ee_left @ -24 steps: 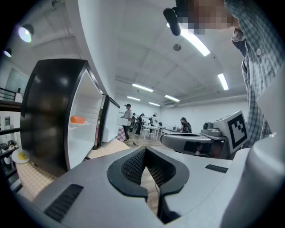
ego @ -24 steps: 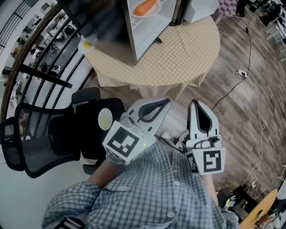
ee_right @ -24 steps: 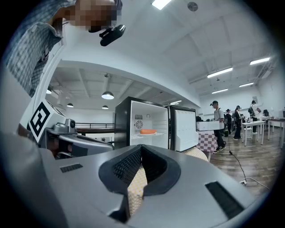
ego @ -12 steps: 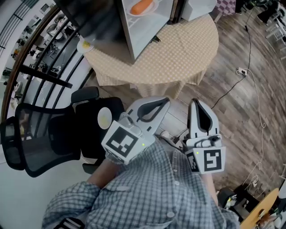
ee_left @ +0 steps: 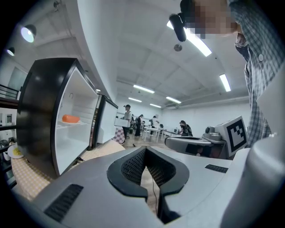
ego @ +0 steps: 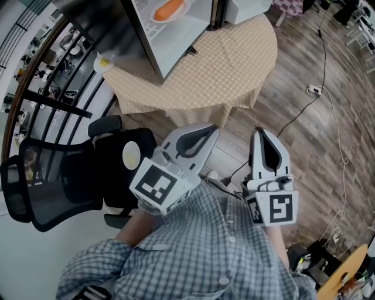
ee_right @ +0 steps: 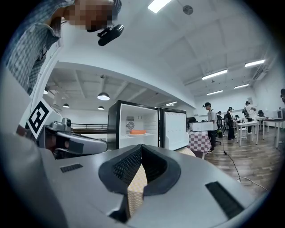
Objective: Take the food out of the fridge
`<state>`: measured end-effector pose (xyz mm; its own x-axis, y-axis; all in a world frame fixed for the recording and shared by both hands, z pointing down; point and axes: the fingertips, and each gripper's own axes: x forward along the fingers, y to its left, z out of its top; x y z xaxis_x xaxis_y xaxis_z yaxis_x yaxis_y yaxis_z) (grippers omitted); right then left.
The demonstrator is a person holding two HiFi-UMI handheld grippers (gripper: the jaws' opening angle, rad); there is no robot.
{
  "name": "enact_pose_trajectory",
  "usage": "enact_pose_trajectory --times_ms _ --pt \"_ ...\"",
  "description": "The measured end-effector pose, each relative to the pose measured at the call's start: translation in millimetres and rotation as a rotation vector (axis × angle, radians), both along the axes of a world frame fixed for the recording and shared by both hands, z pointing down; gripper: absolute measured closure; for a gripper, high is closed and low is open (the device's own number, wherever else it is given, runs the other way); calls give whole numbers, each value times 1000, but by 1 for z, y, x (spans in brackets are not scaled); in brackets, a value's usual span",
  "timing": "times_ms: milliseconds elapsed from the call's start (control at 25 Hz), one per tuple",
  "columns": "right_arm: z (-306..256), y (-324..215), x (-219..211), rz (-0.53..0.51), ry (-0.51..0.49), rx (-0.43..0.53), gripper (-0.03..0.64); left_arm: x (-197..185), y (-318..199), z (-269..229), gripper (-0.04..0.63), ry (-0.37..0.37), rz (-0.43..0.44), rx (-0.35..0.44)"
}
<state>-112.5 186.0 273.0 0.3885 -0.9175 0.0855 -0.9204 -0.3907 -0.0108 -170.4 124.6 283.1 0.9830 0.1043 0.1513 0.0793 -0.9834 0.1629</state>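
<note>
A small black fridge (ego: 143,44) stands on the round table with its door (ee_right: 174,129) swung open. On a white shelf inside lies an orange piece of food (ego: 168,9), also seen in the left gripper view (ee_left: 70,119) and the right gripper view (ee_right: 137,132). My left gripper (ego: 213,128) is shut and empty, held close to the body, well short of the table. Beside it my right gripper (ego: 258,132) points level at the fridge, jaws together, with nothing in them. Both are far from the food.
The table (ego: 228,64) wears a beige checked cloth; a small plate with something yellow (ego: 104,61) sits at its left edge. A black mesh chair (ego: 53,181) stands left of me. A cable (ego: 316,94) runs over the wooden floor. People (ee_left: 127,118) stand far off.
In the head view the fridge and table have slid up and to the left. Both grippers stay shut, close to the body, in nearly the same place.
</note>
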Motion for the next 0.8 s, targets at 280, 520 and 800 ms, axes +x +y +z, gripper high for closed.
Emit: enact_pose_trajectory --times_ms 280,520,800 --pt "2 31 23 -1 -1 23 606 23 30 0 591 13 3 12" --pt "9 58 50 41 -29 36 606 33 48 0 590 34 -15 24" --pt "19 66 65 74 -43 39 606 47 46 14 591 -2 -8 11"
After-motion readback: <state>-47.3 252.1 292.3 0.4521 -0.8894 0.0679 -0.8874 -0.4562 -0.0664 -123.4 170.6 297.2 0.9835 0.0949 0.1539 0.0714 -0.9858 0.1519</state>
